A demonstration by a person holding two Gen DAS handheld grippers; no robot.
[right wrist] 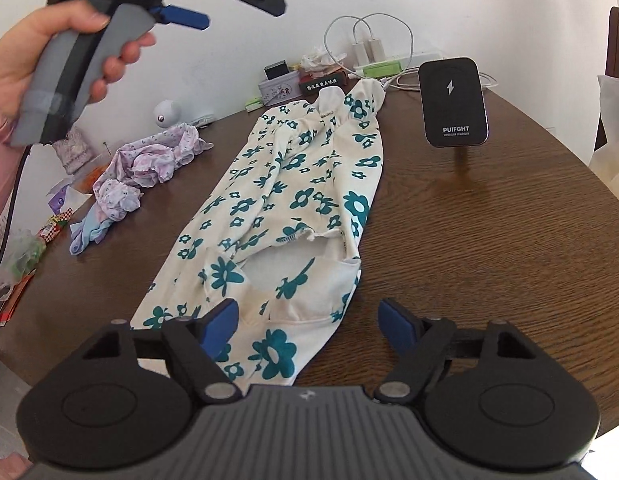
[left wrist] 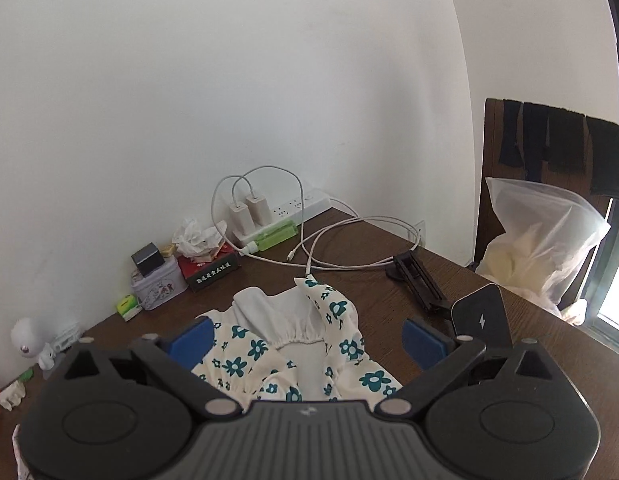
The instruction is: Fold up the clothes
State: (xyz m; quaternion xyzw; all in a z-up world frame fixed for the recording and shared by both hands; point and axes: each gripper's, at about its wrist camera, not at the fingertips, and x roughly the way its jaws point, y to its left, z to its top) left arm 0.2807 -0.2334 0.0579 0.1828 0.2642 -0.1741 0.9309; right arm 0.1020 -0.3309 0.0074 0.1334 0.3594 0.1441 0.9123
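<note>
Floral garment (right wrist: 293, 200) lies flat on table (right wrist: 489, 220); both hand-held grippers gape, empty.

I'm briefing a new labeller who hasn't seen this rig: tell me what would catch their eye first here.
The cream garment with teal flowers lies stretched along the middle of the dark wooden table, between the open right gripper at its near end and the open left gripper at its far, gathered end. A black wireless charger stands upright to its right, and a crumpled lilac cloth lies to its left.

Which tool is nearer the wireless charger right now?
Left, probably. The left tool hangs over the floral garment's far end, beside the wireless charger. The right tool sits at the garment's near end.
</note>
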